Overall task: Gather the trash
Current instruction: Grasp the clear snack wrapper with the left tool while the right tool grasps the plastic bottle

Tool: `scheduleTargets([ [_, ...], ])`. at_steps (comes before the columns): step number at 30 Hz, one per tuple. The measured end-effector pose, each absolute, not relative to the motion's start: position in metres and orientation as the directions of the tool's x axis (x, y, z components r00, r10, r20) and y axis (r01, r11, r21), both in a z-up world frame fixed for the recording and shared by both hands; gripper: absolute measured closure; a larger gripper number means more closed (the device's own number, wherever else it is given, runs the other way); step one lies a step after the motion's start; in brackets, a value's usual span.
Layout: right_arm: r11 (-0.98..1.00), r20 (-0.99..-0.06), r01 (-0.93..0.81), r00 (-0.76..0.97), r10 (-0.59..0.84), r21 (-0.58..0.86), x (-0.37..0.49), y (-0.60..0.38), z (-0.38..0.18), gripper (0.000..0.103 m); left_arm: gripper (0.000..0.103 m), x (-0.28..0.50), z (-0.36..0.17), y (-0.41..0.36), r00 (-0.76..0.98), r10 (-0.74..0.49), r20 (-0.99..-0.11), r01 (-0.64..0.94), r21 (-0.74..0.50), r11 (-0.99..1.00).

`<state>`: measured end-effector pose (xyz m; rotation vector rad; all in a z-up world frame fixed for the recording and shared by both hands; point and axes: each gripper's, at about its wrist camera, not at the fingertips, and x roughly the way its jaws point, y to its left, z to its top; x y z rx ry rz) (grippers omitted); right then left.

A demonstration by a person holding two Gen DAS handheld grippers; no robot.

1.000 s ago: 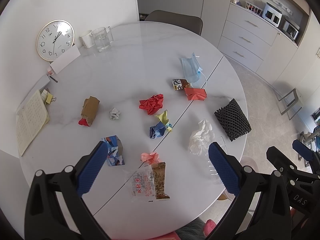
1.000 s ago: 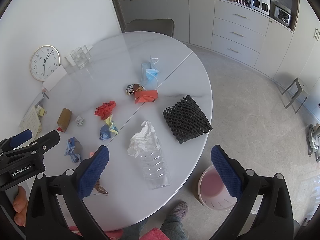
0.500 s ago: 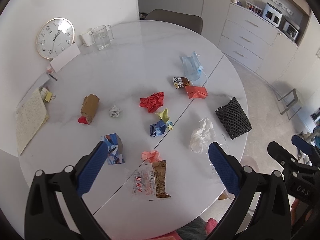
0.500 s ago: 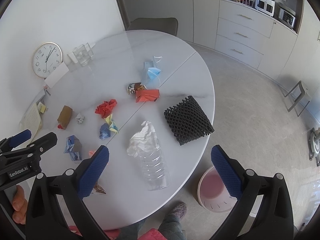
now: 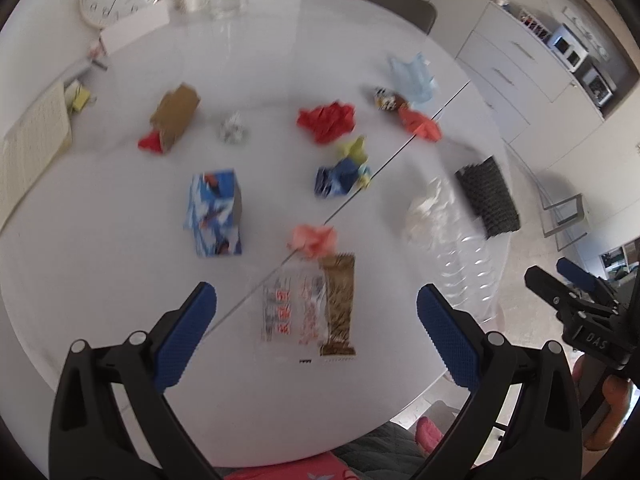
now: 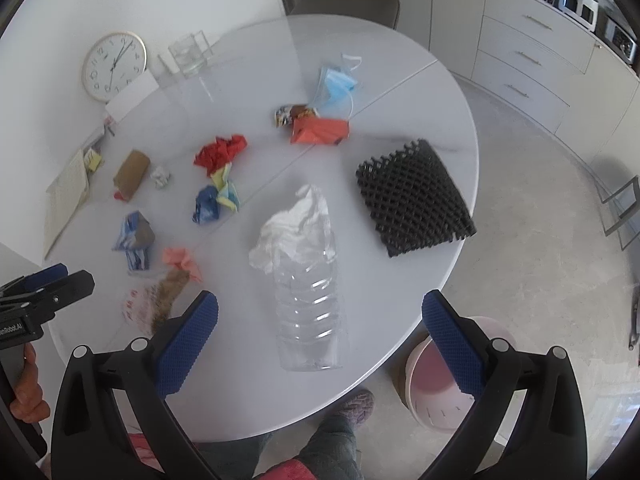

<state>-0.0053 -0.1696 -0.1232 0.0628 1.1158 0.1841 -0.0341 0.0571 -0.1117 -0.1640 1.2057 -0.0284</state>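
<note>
Trash lies scattered on a round white table. My left gripper is open and empty above a clear snack wrapper and near a pink paper ball and a blue carton. My right gripper is open and empty above a crushed clear plastic bottle with a white tissue at its neck. A black foam mesh, red crumpled paper, an orange wrapper and a blue face mask lie farther off.
A pink bin stands on the floor below the table's right edge. A clock, a glass, a notebook and a brown box sit at the table's left and back. A chair stands behind.
Both grippers have moved down and closer to the table. The left view now blurs and the wrapper sits between its fingers; the bottle fills more of the right view.
</note>
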Motion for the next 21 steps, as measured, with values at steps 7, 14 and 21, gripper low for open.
scheduleTargets([
  [7, 0.978, -0.903, -0.152, 0.383, 0.193, 0.145, -0.006, -0.172, -0.155, 0.002, 0.007, -0.035, -0.172, 0.045, 0.271, -0.060, -0.961, -0.080, -0.084, 0.993],
  [14, 0.973, -0.918, -0.161, 0.334, 0.214, 0.168, 0.000, -0.177, -0.175, 0.002, 0.019, -0.020, -0.211, 0.045, 0.209, -0.011, -0.978, -0.149, -0.043, 0.988],
  [21, 0.975, -0.931, -0.187, 0.321, 0.174, 0.118, 0.010, -0.169, -0.183, 0.002, 0.035, -0.019, -0.215, 0.045, 0.231, -0.025, -0.973, -0.163, -0.064, 0.985],
])
